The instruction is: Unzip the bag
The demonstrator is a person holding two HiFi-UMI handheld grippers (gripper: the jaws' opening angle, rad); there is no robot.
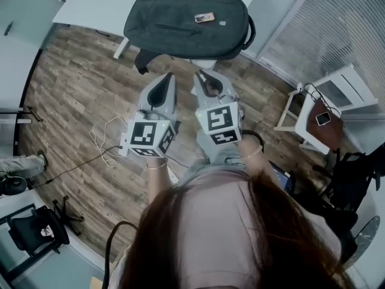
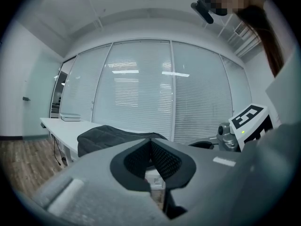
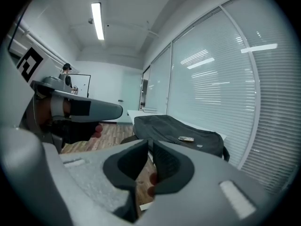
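Observation:
A dark grey backpack (image 1: pixel 180 23) lies flat on the white table (image 1: pixel 90 8), with a small rectangular tag (image 1: pixel 204 18) on its upper side. It also shows in the left gripper view (image 2: pixel 108 135) and the right gripper view (image 3: pixel 174 128). Both grippers hang side by side over the wooden floor, short of the table's near edge and apart from the bag. My left gripper (image 1: pixel 163 88) is shut with nothing in it, its pads meeting (image 2: pixel 150 144). My right gripper (image 1: pixel 206 83) is also shut and empty (image 3: pixel 150 147).
A white chair (image 1: pixel 322 119) with a brown seat and a phone on it stands at the right. Thin cables (image 1: pixel 102 143) trail across the floor at the left. A black office chair (image 1: pixel 36 230) sits at the lower left. Window blinds (image 2: pixel 141 93) run behind the table.

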